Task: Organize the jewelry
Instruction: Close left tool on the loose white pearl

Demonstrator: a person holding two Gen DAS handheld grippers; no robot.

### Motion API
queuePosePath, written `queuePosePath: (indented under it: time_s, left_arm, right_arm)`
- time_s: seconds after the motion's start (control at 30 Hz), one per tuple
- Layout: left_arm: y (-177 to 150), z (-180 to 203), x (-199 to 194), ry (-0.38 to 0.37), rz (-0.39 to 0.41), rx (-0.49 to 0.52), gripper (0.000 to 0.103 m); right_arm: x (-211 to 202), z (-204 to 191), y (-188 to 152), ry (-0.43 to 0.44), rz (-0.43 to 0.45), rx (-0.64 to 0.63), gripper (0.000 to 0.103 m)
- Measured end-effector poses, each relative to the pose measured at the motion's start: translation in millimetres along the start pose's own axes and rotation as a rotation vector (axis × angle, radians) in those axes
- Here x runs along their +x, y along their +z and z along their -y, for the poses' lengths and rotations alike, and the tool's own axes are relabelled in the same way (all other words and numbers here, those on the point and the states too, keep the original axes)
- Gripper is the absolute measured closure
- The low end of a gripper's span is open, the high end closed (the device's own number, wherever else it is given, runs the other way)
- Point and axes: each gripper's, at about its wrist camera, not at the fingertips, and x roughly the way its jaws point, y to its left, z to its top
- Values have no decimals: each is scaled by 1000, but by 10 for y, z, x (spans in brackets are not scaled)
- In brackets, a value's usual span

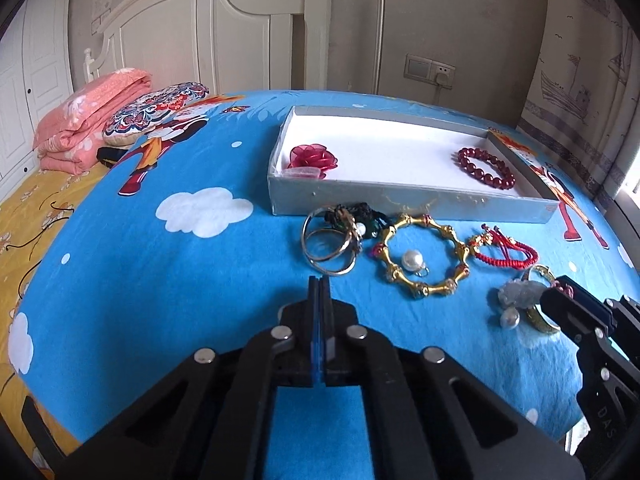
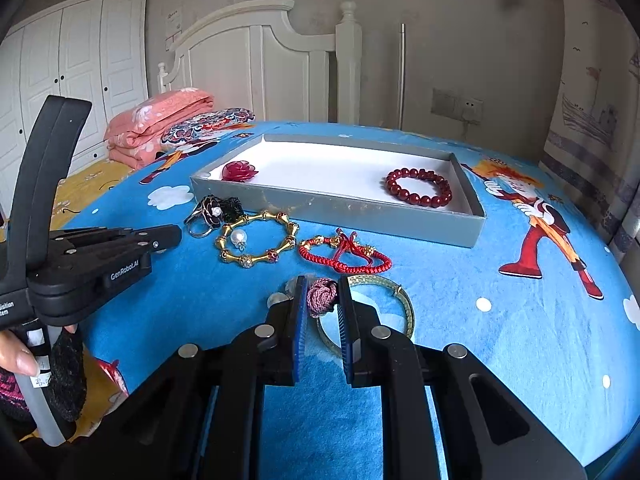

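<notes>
This is a bedroom in a home. A bed (image 1: 180, 280) spread with a bright blue cartoon-print sheet fills the middle of both views. At its far end stands a white wooden headboard (image 1: 208, 40) with a turned corner post. Just in front of the headboard lie a folded pink floral quilt (image 1: 88, 120) and a patterned cushion (image 1: 156, 112). Left of the headboard is a white panelled wardrobe (image 2: 76, 64) with small dark knobs. On the plain wall right of the headboard sits a light switch and socket (image 1: 430, 70) with a plug in it. Further right hangs a curtain (image 1: 576, 92) printed with sailing ships.
</notes>
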Motion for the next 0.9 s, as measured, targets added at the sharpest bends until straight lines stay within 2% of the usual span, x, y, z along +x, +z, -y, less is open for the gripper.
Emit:
queuePosePath:
  time_s: [0.13, 0.17, 0.2, 0.23, 0.27, 0.3, 0.47, 0.73, 0.9]
  left_arm:
    - [-47, -27, -56, -16, -2, -17, 102]
    - [-34, -30, -56, -9, 2, -23, 95]
    - [-22, -29, -61, -4, 7, -24, 77]
    - [-14, -26, -75, 1, 17, -27, 66]
    - [-5, -18, -92, 12, 33, -30, 46]
    - [0, -11, -118, 25, 52, -33, 38]
    - [4, 103, -166, 15, 74, -18, 38]
    - [-145, 492, -296, -5, 149, 69, 38]
    - [-251, 723, -352, -63, 165, 136, 38]
  right_arm:
    - [-34, 4, -16, 22, 4, 17, 88]
    - [-51, 9, -22, 24, 10, 21, 88]
    - [-68, 14, -27, 21, 16, 23, 88]
    - [-87, 19, -34, 16, 24, 25, 88]
    - [-118, 30, -42, 13, 36, 27, 88]
    - [-156, 40, -49, 8, 50, 29, 88]
    - [-306, 79, -65, -14, 98, 32, 88]
    - [-349, 212, -136, -41, 88, 61, 89]
    - [-368, 312, -139, -63, 94, 85, 89]
